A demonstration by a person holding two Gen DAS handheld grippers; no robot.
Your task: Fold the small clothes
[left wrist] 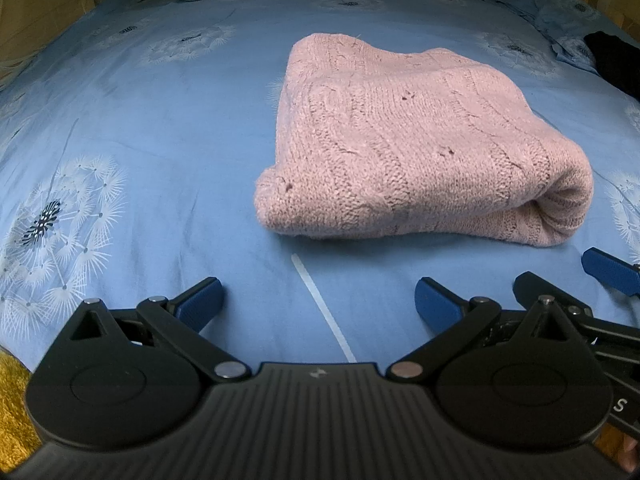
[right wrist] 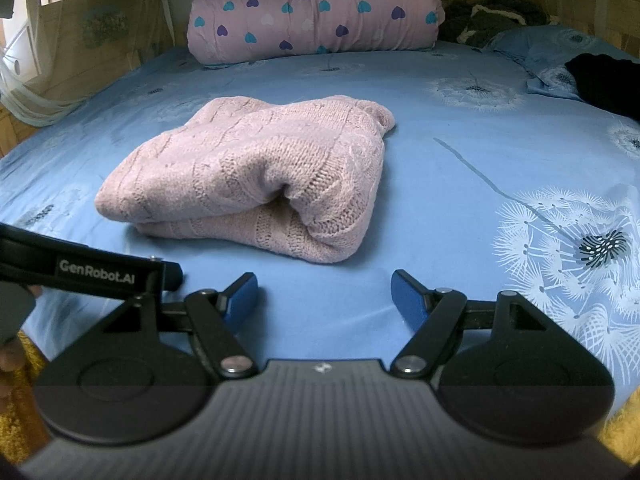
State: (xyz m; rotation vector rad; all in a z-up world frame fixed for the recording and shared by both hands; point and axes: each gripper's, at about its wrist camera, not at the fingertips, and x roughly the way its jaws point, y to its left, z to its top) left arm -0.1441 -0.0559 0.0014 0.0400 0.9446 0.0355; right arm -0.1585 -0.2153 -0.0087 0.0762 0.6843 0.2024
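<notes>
A pink knitted sweater (left wrist: 404, 144) lies folded into a thick bundle on the blue bedsheet (left wrist: 168, 140); it also shows in the right wrist view (right wrist: 256, 176). My left gripper (left wrist: 318, 300) is open and empty, low over the sheet, a short way in front of the sweater's near edge. My right gripper (right wrist: 324, 296) is open and empty, also just short of the sweater. One blue fingertip of the right gripper (left wrist: 608, 271) shows at the right of the left wrist view. The left gripper's body (right wrist: 100, 270) shows at the left of the right wrist view.
A rolled pink quilt with hearts (right wrist: 316, 12) lies along the head of the bed. A dark garment (right wrist: 608, 80) and a blue pillow (right wrist: 552, 52) sit at the far right. A white plastic strip (left wrist: 324, 308) lies on the sheet. Yellow carpet (left wrist: 12, 404) borders the bed's near edge.
</notes>
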